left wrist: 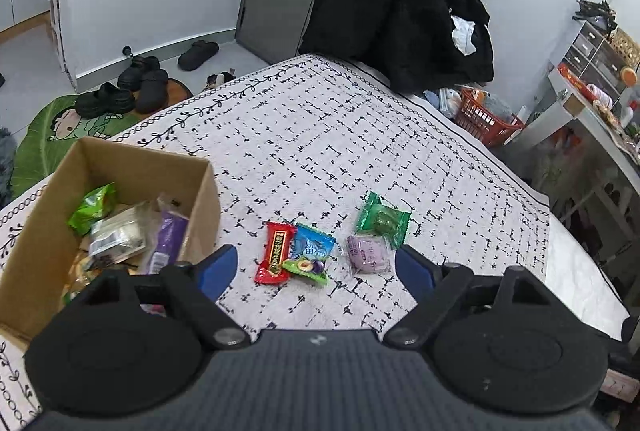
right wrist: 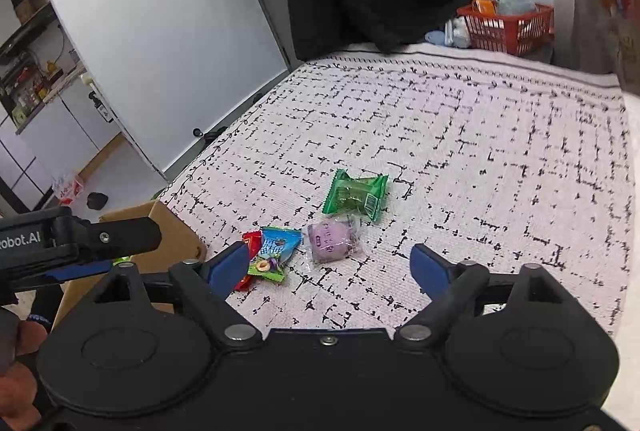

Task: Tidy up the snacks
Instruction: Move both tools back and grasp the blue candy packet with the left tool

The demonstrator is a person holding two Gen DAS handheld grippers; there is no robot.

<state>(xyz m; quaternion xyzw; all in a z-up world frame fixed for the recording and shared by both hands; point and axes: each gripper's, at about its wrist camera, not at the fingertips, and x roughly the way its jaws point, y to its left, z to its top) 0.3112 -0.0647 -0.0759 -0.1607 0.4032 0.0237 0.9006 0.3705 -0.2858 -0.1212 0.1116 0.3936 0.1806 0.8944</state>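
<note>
white cloth printed with broken black lines covers the table, and a cardboard box sits on it as the landmark for everything else. inside the box lie several packets already: a green one, a clear one and a purple one, with more half hidden below them, so i cannot give a full count there.

just beside the box, on its open-table side, four loose snacks remain: one red packet nearest the box, one blue-and-green packet touching and partly overlapping it, one pale purple sweet in clear wrap further from the box, and one green wrapped sweet touching that one, farthest from the box.

both claws hover above this cluster. left gripper stands wide open with nothing between its blue pads, the red and blue packets lying beneath its gap. right gripper is likewise wide open and empty, the purple sweet under its gap.

the step in hand looks like the approach to a pickup. next, i judge, each claw must drop onto one snack, close on it alone, and carry it over the box wall; the overlapping pair near the box may come up together.
</note>
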